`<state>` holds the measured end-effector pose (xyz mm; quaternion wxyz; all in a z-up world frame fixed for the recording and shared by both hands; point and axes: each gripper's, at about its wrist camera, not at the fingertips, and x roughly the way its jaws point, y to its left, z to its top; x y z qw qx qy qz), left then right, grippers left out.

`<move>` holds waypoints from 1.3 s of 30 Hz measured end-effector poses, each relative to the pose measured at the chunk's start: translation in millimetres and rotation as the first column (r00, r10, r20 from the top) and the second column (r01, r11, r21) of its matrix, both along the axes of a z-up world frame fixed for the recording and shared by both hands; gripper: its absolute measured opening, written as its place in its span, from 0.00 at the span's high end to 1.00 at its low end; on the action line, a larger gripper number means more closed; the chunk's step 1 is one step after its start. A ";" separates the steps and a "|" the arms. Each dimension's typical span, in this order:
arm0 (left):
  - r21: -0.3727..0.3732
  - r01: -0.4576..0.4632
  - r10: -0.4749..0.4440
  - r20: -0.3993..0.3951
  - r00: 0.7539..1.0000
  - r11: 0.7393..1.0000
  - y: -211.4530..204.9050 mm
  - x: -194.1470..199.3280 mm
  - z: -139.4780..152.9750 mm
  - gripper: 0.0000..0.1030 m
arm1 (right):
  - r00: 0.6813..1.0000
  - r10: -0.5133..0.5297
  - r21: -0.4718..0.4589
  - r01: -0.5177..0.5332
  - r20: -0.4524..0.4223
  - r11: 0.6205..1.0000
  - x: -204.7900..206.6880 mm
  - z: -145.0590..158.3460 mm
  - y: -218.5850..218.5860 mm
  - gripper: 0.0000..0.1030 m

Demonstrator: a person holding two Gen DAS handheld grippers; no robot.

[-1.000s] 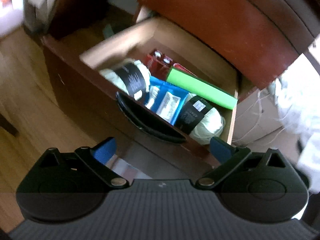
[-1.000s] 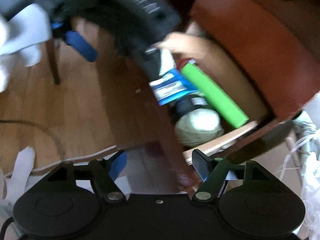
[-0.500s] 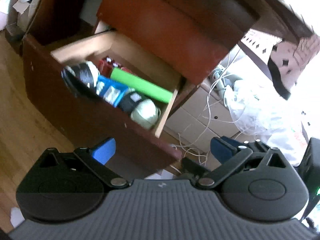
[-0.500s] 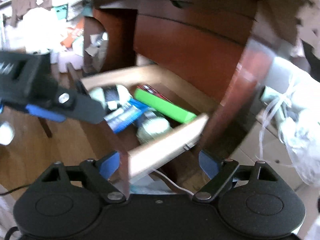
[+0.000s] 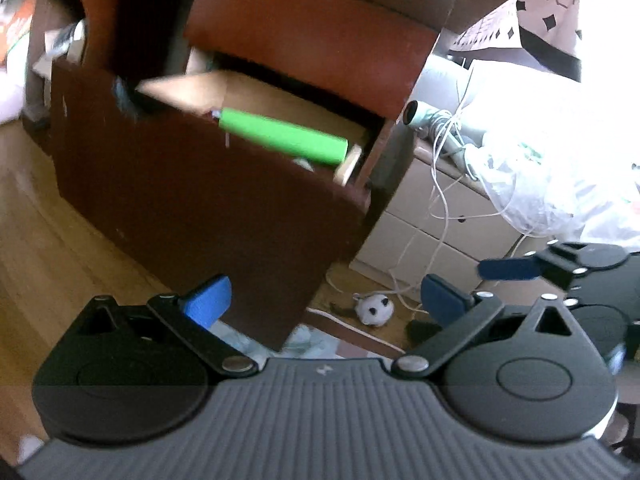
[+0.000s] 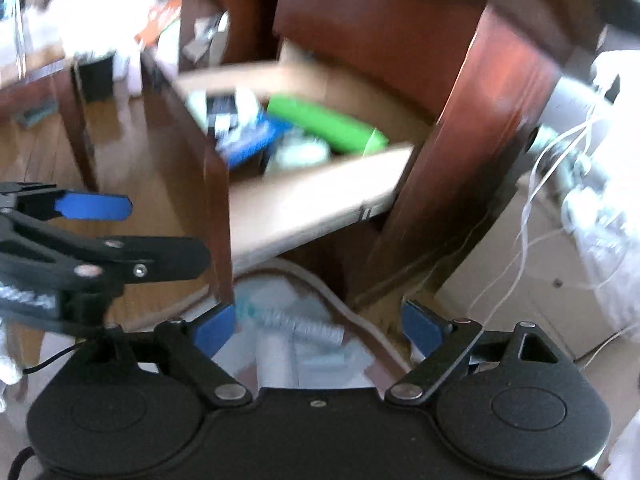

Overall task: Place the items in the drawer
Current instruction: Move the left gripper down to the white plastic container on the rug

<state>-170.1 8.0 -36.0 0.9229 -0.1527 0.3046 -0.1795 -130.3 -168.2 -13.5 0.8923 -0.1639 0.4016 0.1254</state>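
Note:
The brown wooden drawer [image 5: 192, 184] stands pulled out of the desk; its light wood side shows in the right wrist view [image 6: 304, 208]. Inside lie a green roll [image 5: 284, 140], also in the right wrist view [image 6: 324, 124], a blue packet [image 6: 248, 140] and pale yarn balls [image 6: 296, 152]. My left gripper [image 5: 326, 300] is open and empty, low in front of the drawer's right corner. My right gripper [image 6: 318, 326] is open and empty, below the drawer's side. The left gripper's fingers [image 6: 92, 206] show at the left of the right wrist view.
A white cabinet [image 5: 432, 216] with loose white cables [image 5: 444, 184] stands right of the desk. A white plastic bag [image 5: 532, 176] lies on it. A small panda toy [image 5: 374, 310] and paper clutter [image 6: 288, 344] lie on the wooden floor.
Both grippers have pulled back and down from the drawer, staying open. The drawer front now hides most of its contents from the left wrist view.

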 end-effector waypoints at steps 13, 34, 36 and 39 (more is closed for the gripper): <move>0.248 0.044 -0.027 -0.071 0.997 0.968 -43.8 26.5 -70.5 0.00 | 0.983 0.051 -0.158 -0.079 -0.175 0.984 19.6 -94.7 5.7 0.10; 0.243 -0.033 0.071 -0.152 0.986 0.970 -44.3 67.2 -206.5 0.00 | 0.961 0.241 -0.221 -0.266 -0.133 0.938 55.1 -250.8 18.9 0.12; 0.219 -0.051 0.096 -0.202 0.975 0.974 -41.8 76.0 -219.7 0.00 | 0.959 0.252 -0.258 -0.278 -0.129 0.925 50.9 -260.2 13.1 0.11; 0.186 -0.072 0.119 -0.259 0.959 0.980 -39.1 87.4 -240.8 0.00 | 0.940 0.296 -0.246 -0.331 -0.169 0.911 41.1 -274.2 14.7 0.12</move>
